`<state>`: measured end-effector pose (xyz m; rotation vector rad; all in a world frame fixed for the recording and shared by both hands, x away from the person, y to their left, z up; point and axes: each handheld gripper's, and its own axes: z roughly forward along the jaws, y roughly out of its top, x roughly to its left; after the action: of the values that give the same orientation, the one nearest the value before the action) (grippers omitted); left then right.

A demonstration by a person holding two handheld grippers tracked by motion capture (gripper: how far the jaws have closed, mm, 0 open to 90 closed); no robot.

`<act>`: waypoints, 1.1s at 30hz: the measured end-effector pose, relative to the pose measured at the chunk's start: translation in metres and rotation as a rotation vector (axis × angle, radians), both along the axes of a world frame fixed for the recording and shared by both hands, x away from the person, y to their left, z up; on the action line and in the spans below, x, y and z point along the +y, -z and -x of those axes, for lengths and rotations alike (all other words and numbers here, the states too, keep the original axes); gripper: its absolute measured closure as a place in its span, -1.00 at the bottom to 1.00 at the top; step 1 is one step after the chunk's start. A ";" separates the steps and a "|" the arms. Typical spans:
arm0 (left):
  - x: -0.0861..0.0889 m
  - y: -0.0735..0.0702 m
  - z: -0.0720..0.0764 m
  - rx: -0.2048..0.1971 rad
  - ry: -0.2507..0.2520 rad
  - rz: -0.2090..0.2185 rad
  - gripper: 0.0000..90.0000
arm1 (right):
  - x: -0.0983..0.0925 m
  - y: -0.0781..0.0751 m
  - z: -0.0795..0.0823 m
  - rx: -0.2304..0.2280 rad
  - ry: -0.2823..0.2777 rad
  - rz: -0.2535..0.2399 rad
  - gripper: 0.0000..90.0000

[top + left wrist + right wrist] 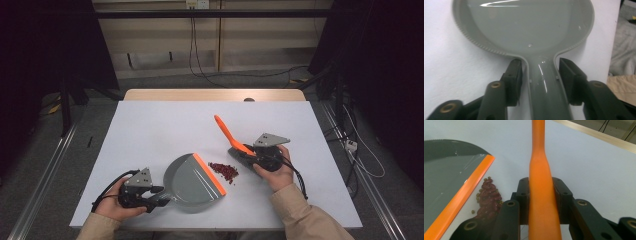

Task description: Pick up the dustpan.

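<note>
The beans [223,171] lie just beside the dustpan [192,181] lip, between it and the brush [231,135]. Right gripper [250,156] clamps the brush handle; left gripper [160,197] straddles the dustpan handle, pads slightly apart.

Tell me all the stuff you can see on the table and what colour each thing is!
dustpan: one, grey with an orange lip, near left of the table
beans: one small pile, dark red, just off the dustpan's lip
brush: one, orange handle, tilted up beside the beans
table: one, white top
left claw: one, black, a jaw on either side of the dustpan's handle
right claw: one, black, shut on the brush handle
hands: two, beige sleeves, at the near edge
</note>
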<state>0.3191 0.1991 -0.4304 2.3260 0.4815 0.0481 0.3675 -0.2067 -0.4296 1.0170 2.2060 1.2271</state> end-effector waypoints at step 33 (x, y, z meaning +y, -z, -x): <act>-0.013 -0.003 -0.003 0.049 0.006 -0.007 0.39 | 0.022 -0.001 0.009 0.021 0.085 0.015 0.58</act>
<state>0.3225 0.1857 -0.4278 2.3399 0.4999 -0.0099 0.3587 -0.1842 -0.4287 1.1109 2.1612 1.1658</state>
